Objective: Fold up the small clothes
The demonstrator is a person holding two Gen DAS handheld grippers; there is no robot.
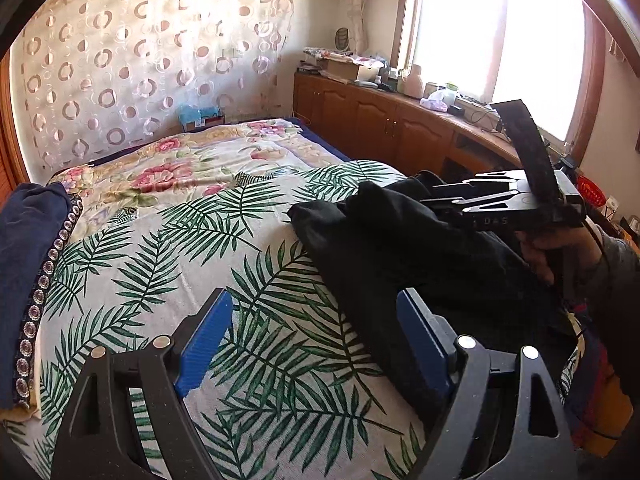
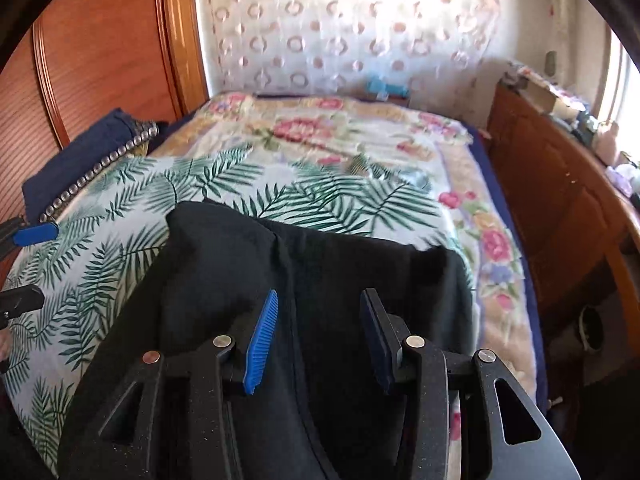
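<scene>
A black garment (image 1: 384,248) lies rumpled on the leaf-print bed cover (image 1: 200,264), at the right of the left wrist view. It fills the lower middle of the right wrist view (image 2: 240,280). My left gripper (image 1: 316,332) is open and empty, just above the cover, its right finger at the garment's edge. My right gripper (image 2: 318,332) is open, its jaws wide apart, hovering over the garment; in the left wrist view its body (image 1: 500,200) is held by a hand above the garment.
A folded navy garment with stud trim (image 1: 28,264) lies at the bed's left edge (image 2: 88,160). A floral blanket (image 1: 192,164) covers the far bed. A wooden cabinet (image 1: 384,120) with clutter runs along the right under the window. A wooden wardrobe (image 2: 104,48) stands left.
</scene>
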